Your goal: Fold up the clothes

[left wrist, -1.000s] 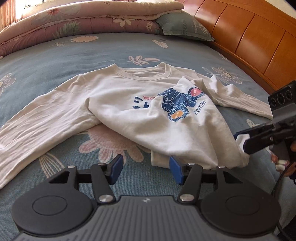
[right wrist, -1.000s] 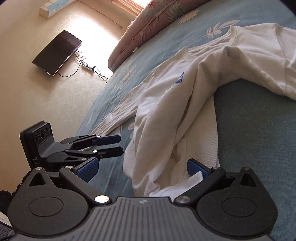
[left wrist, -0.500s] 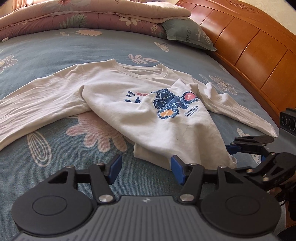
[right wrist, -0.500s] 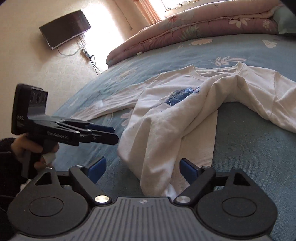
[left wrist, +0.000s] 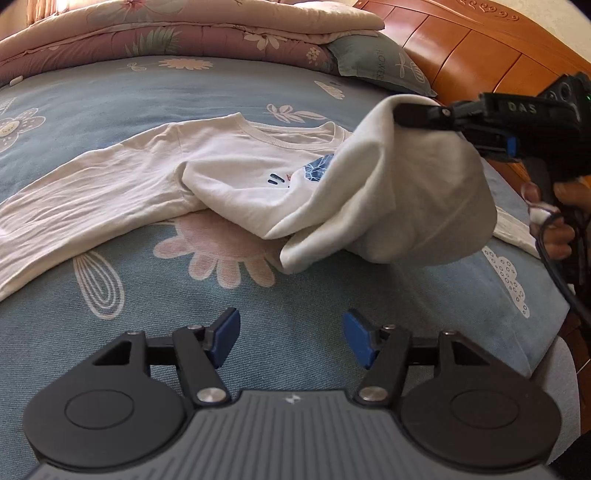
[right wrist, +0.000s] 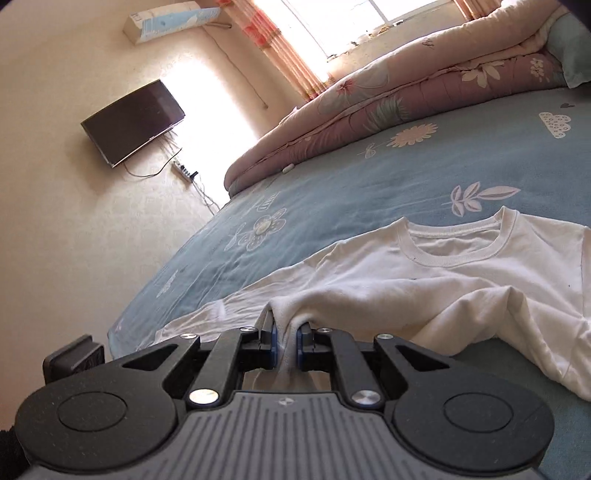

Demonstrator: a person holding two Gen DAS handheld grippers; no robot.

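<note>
A white long-sleeved shirt [left wrist: 236,173] with a blue print lies face up on the blue flowered bed sheet [left wrist: 221,96]. In the left wrist view, my right gripper [left wrist: 400,112] holds the shirt's lower corner lifted off the bed, so the cloth hangs over the print. The right wrist view shows the right gripper [right wrist: 286,332] shut, with a fold of the shirt [right wrist: 443,280] pinched between its blue pads. My left gripper [left wrist: 291,332] hovers over bare sheet in front of the shirt. Its jaws are opening and nothing is between them.
A folded pink quilt [left wrist: 184,33] and a grey-green pillow [left wrist: 373,62] lie at the far side of the bed. A wooden headboard [left wrist: 480,55] runs along the right. A person's hand [left wrist: 561,229] holds the right gripper's handle. A dark TV [right wrist: 133,122] hangs on the wall.
The right gripper's jaws went from wide open to shut on the shirt's lower corner and rose, lifting the cloth off the bed. The left gripper has stayed in place.
</note>
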